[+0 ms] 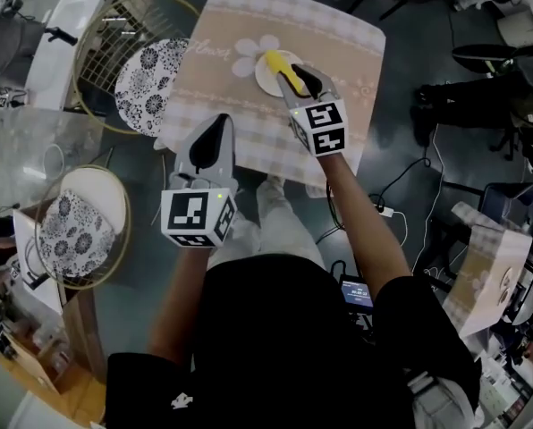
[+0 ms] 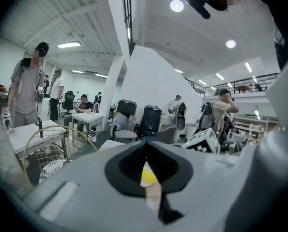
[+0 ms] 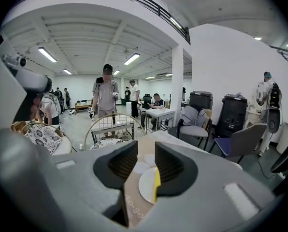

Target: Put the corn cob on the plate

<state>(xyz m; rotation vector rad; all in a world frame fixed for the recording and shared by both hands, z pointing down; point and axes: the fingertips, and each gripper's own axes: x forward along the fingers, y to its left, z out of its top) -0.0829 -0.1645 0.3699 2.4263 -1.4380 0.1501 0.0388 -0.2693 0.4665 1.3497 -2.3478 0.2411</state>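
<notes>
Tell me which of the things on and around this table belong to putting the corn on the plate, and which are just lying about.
Belongs to the job:
- corn cob, lying on the plate
- white plate
- right gripper, jaws apart, empty

Just lying about:
- flowered tablecloth
- far wire chair, patterned cushion
- near wire chair, patterned cushion
- left gripper, shut, empty

Black short-sleeved shirt (image 1: 275, 347), pale trousers (image 1: 280, 226); grey left tongs (image 1: 218, 123) and right tongs (image 1: 305, 78) (black-tipped) carry black-and-white marker cubes (image 1: 198, 217).
</notes>
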